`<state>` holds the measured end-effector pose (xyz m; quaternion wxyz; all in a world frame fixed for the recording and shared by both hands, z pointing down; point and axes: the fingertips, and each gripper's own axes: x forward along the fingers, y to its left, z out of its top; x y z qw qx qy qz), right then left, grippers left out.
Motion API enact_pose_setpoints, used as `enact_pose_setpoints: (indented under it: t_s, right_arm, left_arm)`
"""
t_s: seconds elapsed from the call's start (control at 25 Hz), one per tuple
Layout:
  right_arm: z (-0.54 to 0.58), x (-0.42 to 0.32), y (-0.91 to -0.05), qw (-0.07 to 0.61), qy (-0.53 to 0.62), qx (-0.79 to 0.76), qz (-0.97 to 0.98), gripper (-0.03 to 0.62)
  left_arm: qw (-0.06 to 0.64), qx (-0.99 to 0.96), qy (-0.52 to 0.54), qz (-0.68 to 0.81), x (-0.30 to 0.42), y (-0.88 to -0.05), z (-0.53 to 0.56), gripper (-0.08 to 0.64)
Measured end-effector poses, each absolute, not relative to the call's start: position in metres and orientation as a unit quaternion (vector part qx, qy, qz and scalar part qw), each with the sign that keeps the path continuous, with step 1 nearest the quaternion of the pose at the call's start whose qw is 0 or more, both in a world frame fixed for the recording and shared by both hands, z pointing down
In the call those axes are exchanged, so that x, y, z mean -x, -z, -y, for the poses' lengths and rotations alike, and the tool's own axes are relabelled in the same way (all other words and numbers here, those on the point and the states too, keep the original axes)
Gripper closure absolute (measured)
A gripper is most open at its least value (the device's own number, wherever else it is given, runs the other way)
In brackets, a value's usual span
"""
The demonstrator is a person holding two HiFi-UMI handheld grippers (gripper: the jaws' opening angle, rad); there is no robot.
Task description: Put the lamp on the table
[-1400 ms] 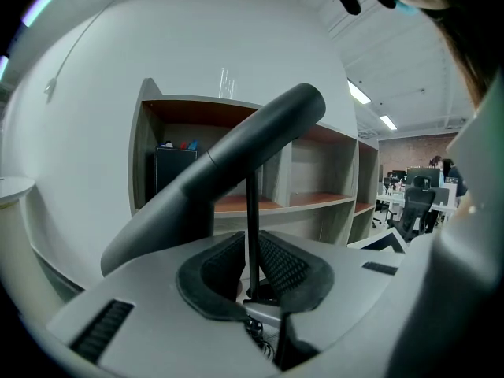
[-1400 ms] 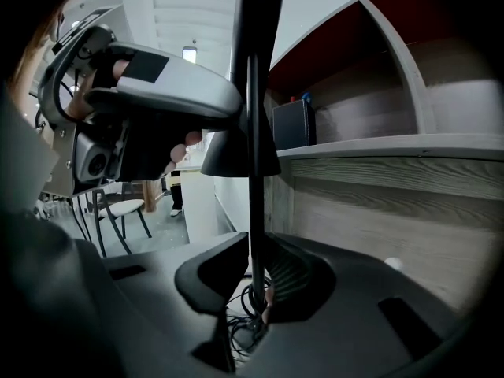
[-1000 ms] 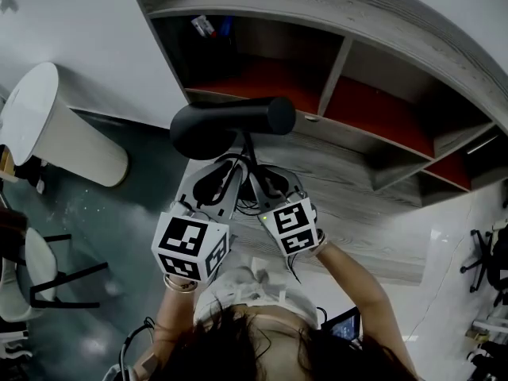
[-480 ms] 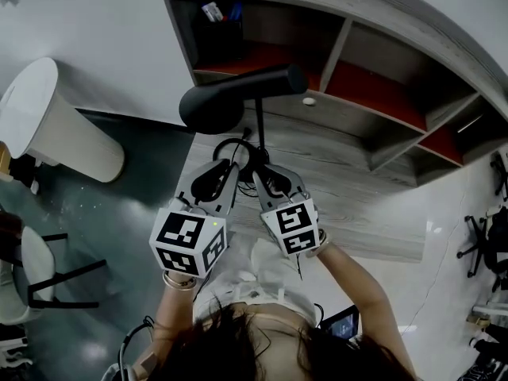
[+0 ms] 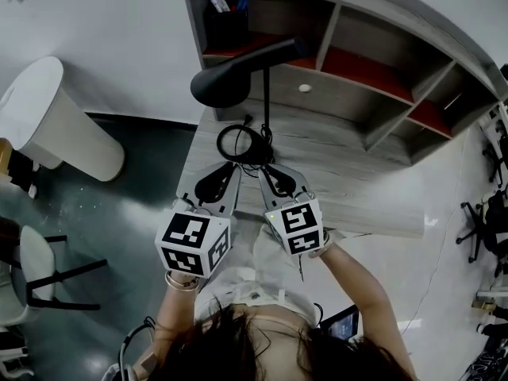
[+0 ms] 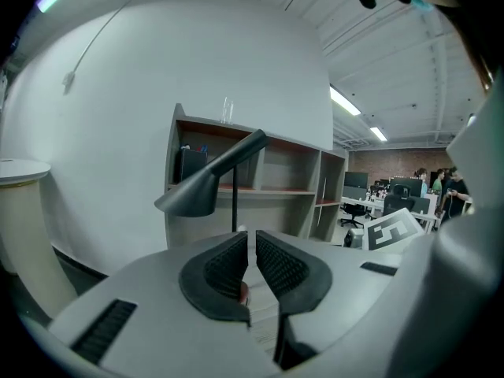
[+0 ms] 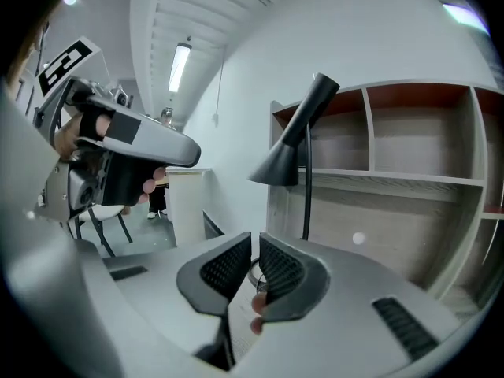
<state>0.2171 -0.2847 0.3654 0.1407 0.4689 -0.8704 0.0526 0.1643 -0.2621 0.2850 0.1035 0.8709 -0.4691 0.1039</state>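
— Where is the lamp (image 5: 224, 86)?
— Upper middle, standing on the table (image 5: 357, 193) by the shelf (image 5: 373, 101).
— And the grippers?
— The left gripper (image 5: 229, 167) and right gripper (image 5: 265, 170) sit just below it. Their jaws are closing on nothing, because the lamp stands by itself.

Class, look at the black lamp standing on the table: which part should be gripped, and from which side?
On the lamp, probably the thin upright stem, just above the round base, from the near side: it is slim and vertical, and the shade overhangs leftward.
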Motion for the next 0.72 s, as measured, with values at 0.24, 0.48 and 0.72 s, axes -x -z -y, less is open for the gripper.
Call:
enact_pose_setpoints:
  t_s: [0.24,0.48,0.72]
  right_arm:
    - [0.236,-0.207,-0.358,0.134,-0.044,-0.480,0.866,0.549]
    - [0.192,-0.201,-0.350,0.133,-0.032,-0.488,0.862,0.554]
    - [0.156,-0.202,-0.348,0.136,-0.029,-0.498,0.856,0.560]
  left_arm:
    - [0.102,-0.878,-0.097,0.458,-0.154,-0.284,0.217,0.520]
    - [0.110,-0.882,-0.103,0.446,-0.150,-0.288,0.177,0.520]
    - [0.115,-0.890,-0.111,0.428,-0.154,-0.295,0.145,0.520]
